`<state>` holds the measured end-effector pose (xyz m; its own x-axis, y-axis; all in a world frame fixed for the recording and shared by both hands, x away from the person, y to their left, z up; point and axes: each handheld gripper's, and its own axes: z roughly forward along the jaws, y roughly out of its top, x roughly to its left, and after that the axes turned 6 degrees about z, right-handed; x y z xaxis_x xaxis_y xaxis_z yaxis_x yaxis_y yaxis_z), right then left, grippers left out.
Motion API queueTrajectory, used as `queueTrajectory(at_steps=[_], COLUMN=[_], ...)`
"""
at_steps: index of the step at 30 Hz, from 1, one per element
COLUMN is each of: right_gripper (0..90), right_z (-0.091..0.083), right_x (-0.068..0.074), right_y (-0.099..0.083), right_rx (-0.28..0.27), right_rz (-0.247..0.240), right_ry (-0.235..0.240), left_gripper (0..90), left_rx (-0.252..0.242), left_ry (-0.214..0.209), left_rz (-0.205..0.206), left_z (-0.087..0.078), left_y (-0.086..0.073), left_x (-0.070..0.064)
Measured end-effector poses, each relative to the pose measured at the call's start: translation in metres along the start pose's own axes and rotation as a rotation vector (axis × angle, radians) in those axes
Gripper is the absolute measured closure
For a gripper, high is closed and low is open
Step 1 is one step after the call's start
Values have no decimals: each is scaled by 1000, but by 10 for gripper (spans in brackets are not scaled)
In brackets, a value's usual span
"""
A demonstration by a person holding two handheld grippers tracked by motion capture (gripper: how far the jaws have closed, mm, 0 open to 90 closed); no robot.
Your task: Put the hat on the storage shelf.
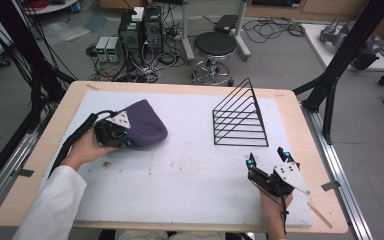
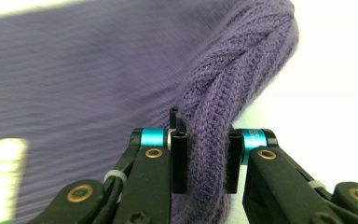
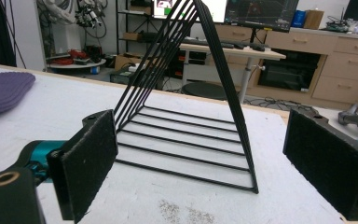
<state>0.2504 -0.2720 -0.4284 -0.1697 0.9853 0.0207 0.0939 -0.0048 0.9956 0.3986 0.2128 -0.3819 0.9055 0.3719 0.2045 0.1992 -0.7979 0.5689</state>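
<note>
Pinching the purple knit hat (image 2: 223, 88), the left gripper (image 2: 206, 161) shows no legible writing.

Left gripper (image 1: 114, 133) fingertips are buried under the purple knitted beanie (image 1: 145, 124) in the high view. In the left gripper view the beanie's flat knit is motion-blurred and cropped top and left. Black wire triangular rack (image 3: 186, 102) apex is cropped in the right gripper view.

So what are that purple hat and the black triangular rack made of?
The purple hat looks like knitted wool or acrylic yarn: ribbed stitches, a cabled band, fuzzy fibres. The black triangular rack seems to be thin metal wire, painted or coated in slightly glossy black; the metal can't be told.
</note>
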Motion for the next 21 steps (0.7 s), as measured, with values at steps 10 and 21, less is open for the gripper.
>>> queueTrajectory(at_steps=[10, 21], right_gripper=[93, 93], right_z=[0, -4], right_x=[-3, -1], right_y=[0, 4], right_rx=[-4, -40], right_rz=[10, 43], right_ry=[-5, -11], left_gripper=[788, 788], left_rx=[-405, -755], left_ry=[484, 536], left_rz=[-223, -276], left_z=[-53, -108], left_y=[0, 26], left_x=[-3, -20])
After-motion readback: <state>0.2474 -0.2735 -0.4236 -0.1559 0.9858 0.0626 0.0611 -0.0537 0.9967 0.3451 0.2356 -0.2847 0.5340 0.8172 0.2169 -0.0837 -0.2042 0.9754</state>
